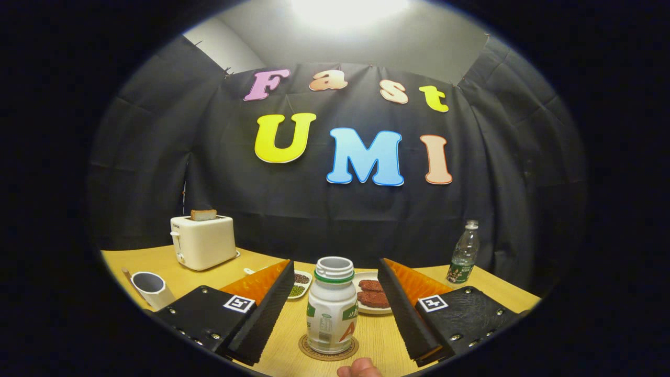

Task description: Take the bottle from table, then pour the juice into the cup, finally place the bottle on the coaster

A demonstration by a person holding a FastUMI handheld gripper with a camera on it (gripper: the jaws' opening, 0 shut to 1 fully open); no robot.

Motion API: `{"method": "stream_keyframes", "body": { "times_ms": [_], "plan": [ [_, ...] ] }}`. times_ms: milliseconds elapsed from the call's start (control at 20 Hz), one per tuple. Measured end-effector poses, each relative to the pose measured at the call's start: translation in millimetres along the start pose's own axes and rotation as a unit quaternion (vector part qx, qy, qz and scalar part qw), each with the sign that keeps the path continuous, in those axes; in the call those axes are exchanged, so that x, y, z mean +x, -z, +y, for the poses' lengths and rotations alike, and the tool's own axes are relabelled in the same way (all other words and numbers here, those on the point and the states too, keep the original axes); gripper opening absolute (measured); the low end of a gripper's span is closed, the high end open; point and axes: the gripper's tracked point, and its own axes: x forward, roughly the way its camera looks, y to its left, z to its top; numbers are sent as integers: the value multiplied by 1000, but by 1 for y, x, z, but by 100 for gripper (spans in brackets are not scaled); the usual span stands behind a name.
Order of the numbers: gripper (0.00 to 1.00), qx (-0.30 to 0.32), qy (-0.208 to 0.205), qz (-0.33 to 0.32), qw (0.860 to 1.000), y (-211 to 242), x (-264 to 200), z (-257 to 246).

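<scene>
Two jaws spread wide, I'm gripping nothing — white bottle stands uncapped on the coaster between them, untouched. Label print too blurred to read. Cup sits left on counter.

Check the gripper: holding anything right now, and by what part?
Nothing is held. The gripper is open, its fingers apart on either side of the white juice bottle, touching neither side. The bottle stands uncapped on the coaster.
</scene>
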Motion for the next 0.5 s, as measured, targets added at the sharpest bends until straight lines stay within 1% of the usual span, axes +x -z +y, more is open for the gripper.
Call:
{"method": "stream_keyframes", "body": {
  "times_ms": [150,300,400,500],
  "plan": [
    [97,5,7,-12,1000,-30,-24,-4],
    [97,26,11,-23,999,-61,-47,-12],
    [97,15,22,-34,999,-86,-56,-24],
    [97,7,14,-32,999,-104,-61,-22]
  ]
}}
